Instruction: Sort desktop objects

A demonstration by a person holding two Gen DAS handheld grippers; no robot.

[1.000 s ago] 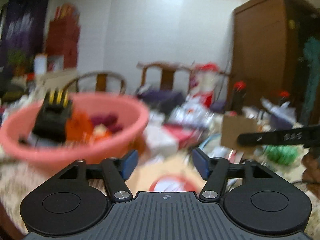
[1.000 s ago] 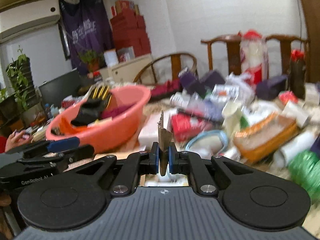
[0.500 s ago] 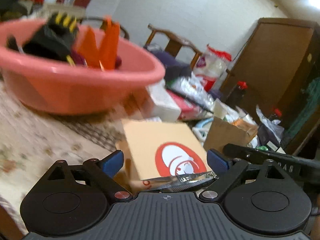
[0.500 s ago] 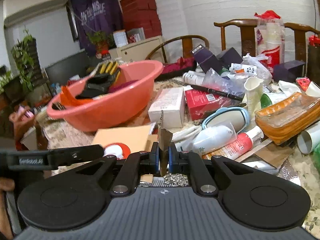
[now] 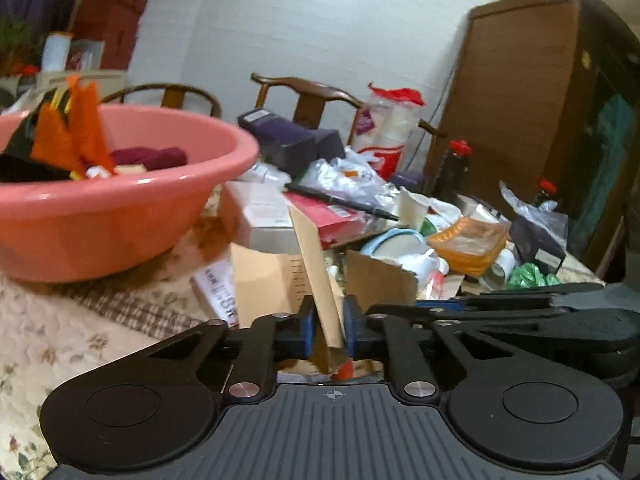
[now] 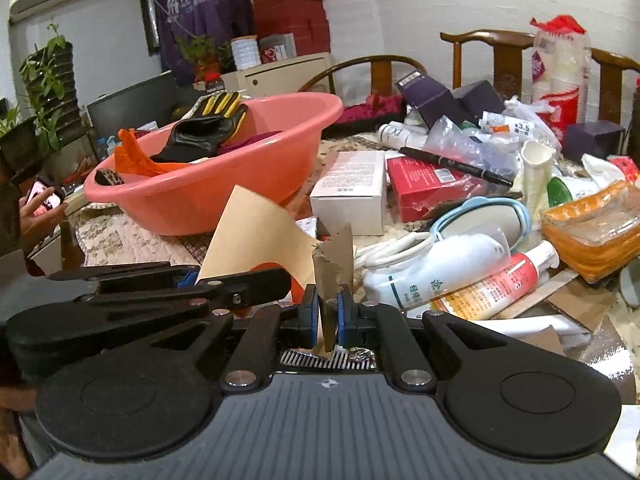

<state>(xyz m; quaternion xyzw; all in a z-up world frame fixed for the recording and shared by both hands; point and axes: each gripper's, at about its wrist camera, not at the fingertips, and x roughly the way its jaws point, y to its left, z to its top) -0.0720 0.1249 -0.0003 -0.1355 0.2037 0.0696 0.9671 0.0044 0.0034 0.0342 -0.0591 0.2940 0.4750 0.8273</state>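
My left gripper (image 5: 326,330) is shut on the edge of a tan cardboard sheet (image 5: 316,272) and holds it upright above the table; the sheet also shows in the right wrist view (image 6: 256,236). My right gripper (image 6: 328,320) is shut on a torn brown cardboard piece (image 6: 334,264), which shows in the left wrist view (image 5: 380,280) too. The two grippers are side by side, left gripper (image 6: 192,280) just left of the right one. A pink basin (image 6: 224,184) with a black-and-yellow glove (image 6: 204,128) and orange items stands to the left.
The table holds dense clutter: a white box (image 6: 352,196), a red box (image 6: 424,188), a black pen (image 6: 452,166), a white bottle (image 6: 436,272), a red-and-white tube (image 6: 500,284), an orange tray (image 6: 596,232). Wooden chairs (image 6: 496,60) stand behind. A hand with a phone (image 6: 40,204) is at far left.
My left gripper was open over the flat cardboard sheet with the red logo; it has shut on the sheet and lifted it on edge. My right gripper stays shut on the torn cardboard.
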